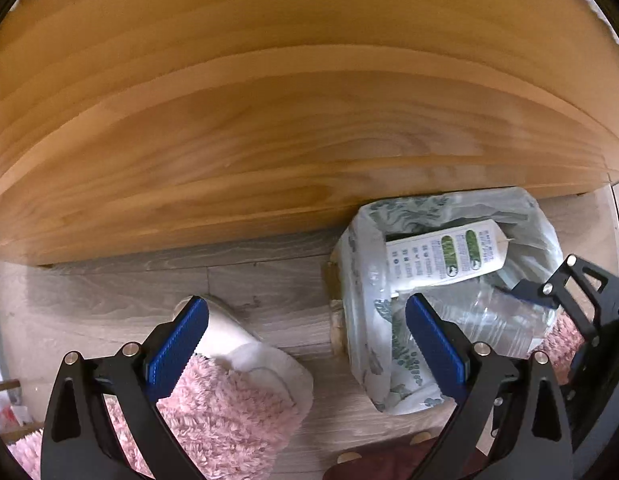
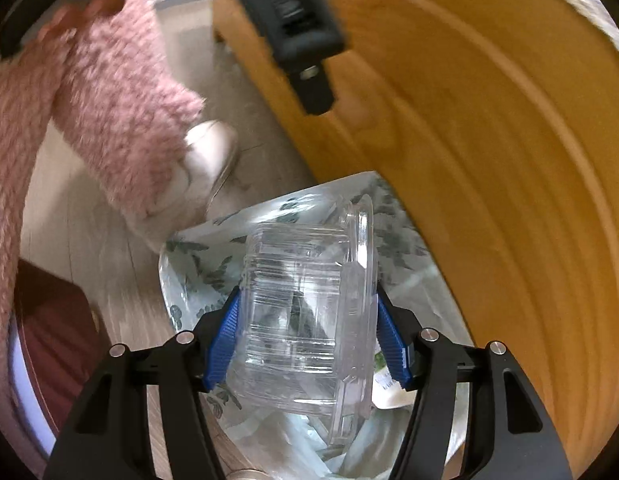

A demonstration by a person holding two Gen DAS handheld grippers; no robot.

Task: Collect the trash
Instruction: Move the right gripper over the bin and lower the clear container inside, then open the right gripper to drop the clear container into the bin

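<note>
A trash bin lined with a leaf-print plastic bag (image 1: pixel 363 280) stands on the floor against a wooden panel. A white tube with green labels (image 1: pixel 445 254) lies inside it. My right gripper (image 2: pixel 307 340) is shut on a clear ribbed plastic container (image 2: pixel 305 308) and holds it over the bag (image 2: pixel 197 264). The container also shows in the left wrist view (image 1: pixel 505 320), with the right gripper (image 1: pixel 581 292) beside it. My left gripper (image 1: pixel 307 344) is open and empty, above the floor just left of the bin.
A large wooden panel (image 1: pixel 289 120) fills the space behind the bin. A foot in a pink fluffy sock and white slipper (image 1: pixel 237 368) stands on the grey wood floor left of the bin. A dark red object (image 2: pixel 57 332) lies at the lower left.
</note>
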